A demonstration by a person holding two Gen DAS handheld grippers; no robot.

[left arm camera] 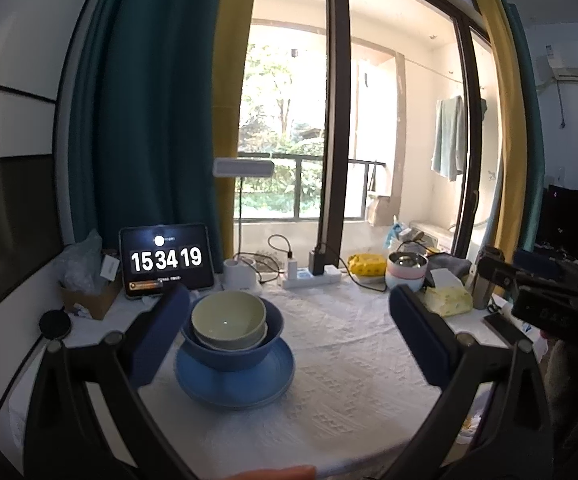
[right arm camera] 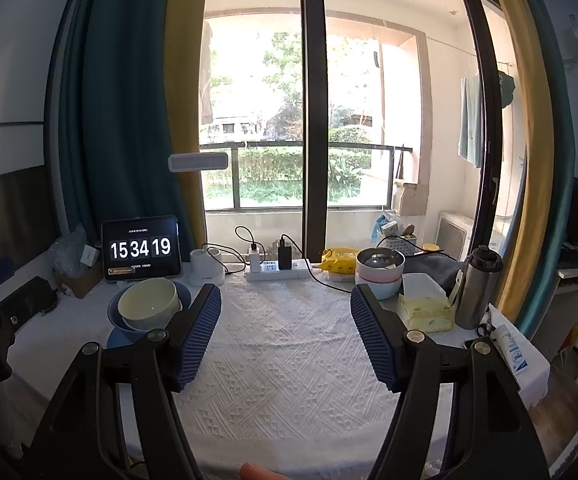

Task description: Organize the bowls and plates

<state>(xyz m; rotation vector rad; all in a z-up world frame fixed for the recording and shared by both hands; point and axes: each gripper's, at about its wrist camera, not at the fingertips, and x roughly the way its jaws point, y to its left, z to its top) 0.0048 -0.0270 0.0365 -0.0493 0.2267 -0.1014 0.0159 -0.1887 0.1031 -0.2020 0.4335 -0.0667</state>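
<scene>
A pale green bowl (left arm camera: pixel 228 319) sits nested in a dark blue bowl (left arm camera: pixel 249 354), which stands on a blue plate (left arm camera: pixel 235 386) on the white tablecloth (left arm camera: pixel 349 360). My left gripper (left arm camera: pixel 289 312) is open above the cloth, its left finger just in front of the stack, nothing between its pads. In the right wrist view the same green bowl (right arm camera: pixel 147 306), blue bowl (right arm camera: pixel 115 316) and plate (right arm camera: pixel 117 338) lie at the left, beyond my open right gripper (right arm camera: pixel 285 304), which is empty. The right gripper's body also shows at the left wrist view's right edge.
A tablet clock (right arm camera: pixel 141 249), lamp base (right arm camera: pixel 207 268), power strip (right arm camera: pixel 277 270), stacked pastel bowls (right arm camera: pixel 379 274), tissue pack (right arm camera: pixel 425 308) and steel bottle (right arm camera: pixel 481 286) line the table's back and right. A window stands behind.
</scene>
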